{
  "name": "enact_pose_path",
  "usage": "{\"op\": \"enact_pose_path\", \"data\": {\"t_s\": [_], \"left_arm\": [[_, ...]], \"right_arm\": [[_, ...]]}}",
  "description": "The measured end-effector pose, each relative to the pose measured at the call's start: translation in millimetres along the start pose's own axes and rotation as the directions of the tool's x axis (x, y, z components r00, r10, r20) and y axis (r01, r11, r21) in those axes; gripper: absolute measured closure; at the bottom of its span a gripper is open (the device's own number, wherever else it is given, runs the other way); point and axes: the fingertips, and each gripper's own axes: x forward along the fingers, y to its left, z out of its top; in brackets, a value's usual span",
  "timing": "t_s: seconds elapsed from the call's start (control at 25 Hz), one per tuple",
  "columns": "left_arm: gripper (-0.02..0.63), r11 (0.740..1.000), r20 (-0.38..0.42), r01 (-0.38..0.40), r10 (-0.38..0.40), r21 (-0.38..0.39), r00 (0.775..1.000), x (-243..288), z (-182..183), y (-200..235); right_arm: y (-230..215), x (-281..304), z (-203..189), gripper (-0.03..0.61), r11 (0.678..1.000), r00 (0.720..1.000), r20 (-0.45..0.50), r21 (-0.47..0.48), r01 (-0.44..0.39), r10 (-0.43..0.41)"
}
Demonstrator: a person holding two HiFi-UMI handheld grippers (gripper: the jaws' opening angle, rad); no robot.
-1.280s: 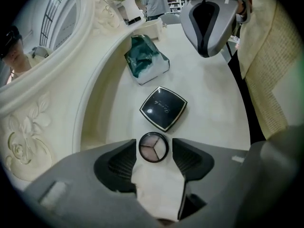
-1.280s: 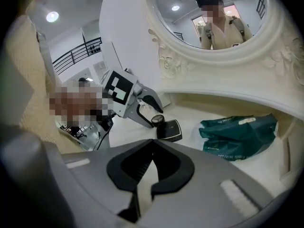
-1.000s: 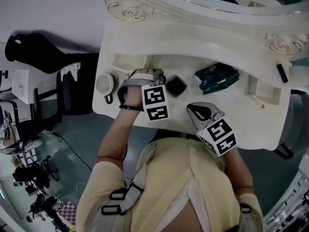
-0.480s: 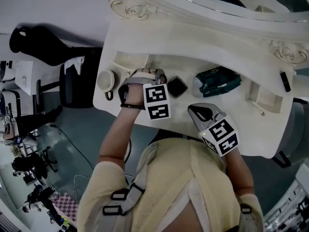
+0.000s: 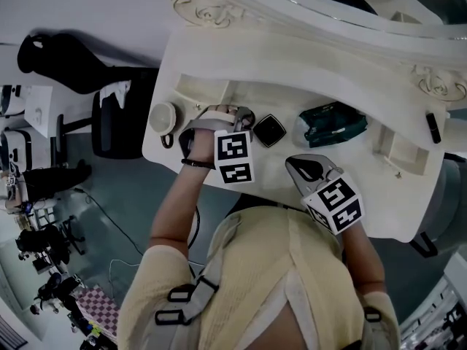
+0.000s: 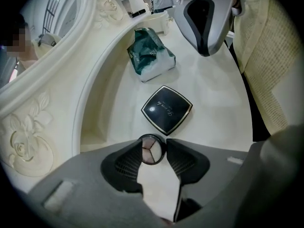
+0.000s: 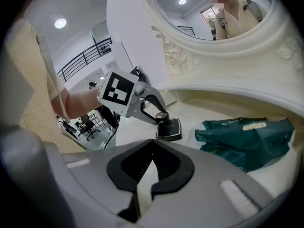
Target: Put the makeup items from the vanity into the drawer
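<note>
My left gripper (image 6: 152, 152) points steeply down at the white vanity top (image 6: 213, 99). A small round compact (image 6: 152, 149) with pinkish powder sits between its pads. The jaws have just been closing and both pads now touch it. Just beyond lies a black square compact (image 6: 166, 109) (image 5: 269, 130) (image 7: 169, 128). A green pouch (image 6: 151, 55) (image 5: 332, 122) (image 7: 244, 139) lies farther right. My right gripper (image 7: 150, 147) (image 5: 303, 168) hovers near the front edge, shut and with nothing in it. The right gripper view shows the left gripper (image 7: 161, 113) on the round compact (image 7: 162, 114).
A round cream jar (image 5: 163, 115) stands at the vanity's left end and a black tube (image 5: 433, 128) at its right end. Recessed side compartments (image 5: 398, 143) flank the top. An ornate mirror frame (image 5: 306, 9) rises behind. A dark chair (image 5: 117, 122) stands left of the vanity.
Both grippers keep their places over the vanity. The head view has shifted slightly; nothing on the top has moved.
</note>
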Motion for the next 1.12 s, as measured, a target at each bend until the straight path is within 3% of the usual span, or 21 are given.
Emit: {"op": "enact_pose_path", "data": {"t_s": [0.68,1.12], "left_arm": [[0.480,0.998,0.062,-0.049,0.052,-0.041,0.997,-9.4,-2.2,-19.8],[0.480,0.996,0.107,-0.031,0.039,-0.082,0.993,-16.5,-2.5,-32.9]], "right_arm": [[14.8,7.6,-3.3,0.577,0.999,1.000,-0.030,-0.033,-0.010,0.009],[21.9,8.5,-5.4,0.577,0.999,0.999,-0.040,-0.046,-0.006,0.004]]}}
